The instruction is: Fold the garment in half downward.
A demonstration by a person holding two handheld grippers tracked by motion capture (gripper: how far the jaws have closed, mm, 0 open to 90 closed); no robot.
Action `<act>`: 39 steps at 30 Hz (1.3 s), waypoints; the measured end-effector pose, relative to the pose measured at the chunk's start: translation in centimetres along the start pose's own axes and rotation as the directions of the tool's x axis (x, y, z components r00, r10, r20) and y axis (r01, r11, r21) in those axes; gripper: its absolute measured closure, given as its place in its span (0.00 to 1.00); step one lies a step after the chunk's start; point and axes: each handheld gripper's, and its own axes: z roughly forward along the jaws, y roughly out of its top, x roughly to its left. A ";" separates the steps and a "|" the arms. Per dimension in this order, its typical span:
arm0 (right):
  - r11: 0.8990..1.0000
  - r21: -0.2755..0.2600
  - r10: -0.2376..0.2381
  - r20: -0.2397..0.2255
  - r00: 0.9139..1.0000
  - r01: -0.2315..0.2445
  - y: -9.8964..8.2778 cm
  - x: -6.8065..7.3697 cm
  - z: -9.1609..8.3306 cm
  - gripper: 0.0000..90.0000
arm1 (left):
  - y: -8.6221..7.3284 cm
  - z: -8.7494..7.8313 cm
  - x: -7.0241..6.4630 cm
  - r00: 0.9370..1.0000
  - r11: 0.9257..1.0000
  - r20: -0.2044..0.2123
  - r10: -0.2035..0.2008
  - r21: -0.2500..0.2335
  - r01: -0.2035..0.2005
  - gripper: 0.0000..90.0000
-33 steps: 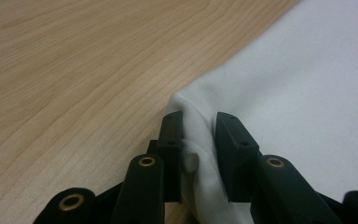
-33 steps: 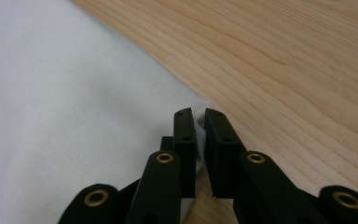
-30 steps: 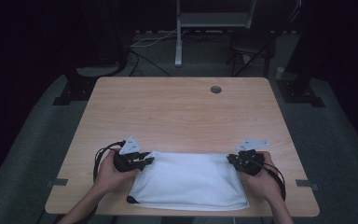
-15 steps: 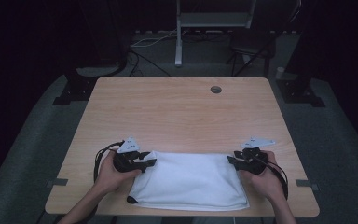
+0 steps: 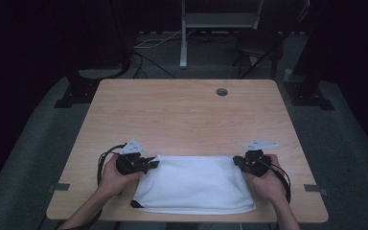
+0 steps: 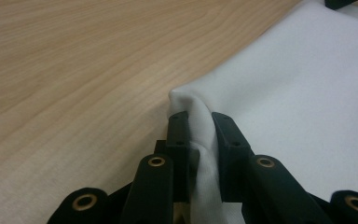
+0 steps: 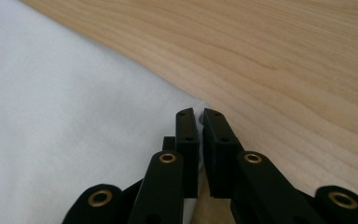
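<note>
Now the folded white cloth (image 5: pixel 194 182) lies at the near edge of the light wooden table (image 5: pixel 182 120). The left gripper (image 6: pixel 199 122) and right gripper (image 7: pixel 199 119) have just closed, each pinching a far corner; lifting or folding remains.

The white cloth (image 5: pixel 194 184) runs off the frame edges in both gripper views, and its pinched corners are hidden between the black jaws.

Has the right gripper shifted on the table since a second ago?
No. The right gripper sits at the same far corner of the white cloth, same spot against the table edge; its jaws have just been closing on the corner.
</note>
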 end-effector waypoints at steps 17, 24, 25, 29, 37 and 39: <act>1.000 -0.008 0.016 0.080 0.997 -0.016 3.2 -1.1 3.1 0.94 | 2.7 1.9 3.0 0.995 1.000 -0.101 0.012 0.006 -0.012 0.86; 1.000 -0.014 0.026 0.123 0.992 -0.024 4.2 -1.7 3.8 0.93 | 3.3 2.6 3.7 0.994 1.000 -0.111 -0.012 0.003 0.013 0.84; 1.000 -0.012 0.025 0.128 0.991 -0.023 4.3 -1.8 3.9 0.93 | 3.3 2.7 3.8 0.994 1.000 -0.112 -0.015 0.000 0.015 0.84; 0.999 -0.014 0.037 0.137 0.990 -0.035 4.5 -2.0 4.3 0.93 | 3.5 2.8 3.9 0.993 1.000 -0.115 -0.023 -0.001 0.023 0.84; 1.000 -0.009 0.023 0.141 0.990 -0.022 4.3 -1.9 4.0 0.91 | 3.5 2.5 3.9 0.991 1.000 -0.133 -0.021 0.008 0.022 0.83; 0.999 -0.011 0.031 0.139 0.990 -0.030 4.2 -1.9 4.0 0.90 | 3.5 2.4 3.8 0.990 1.000 -0.137 -0.014 0.009 0.016 0.82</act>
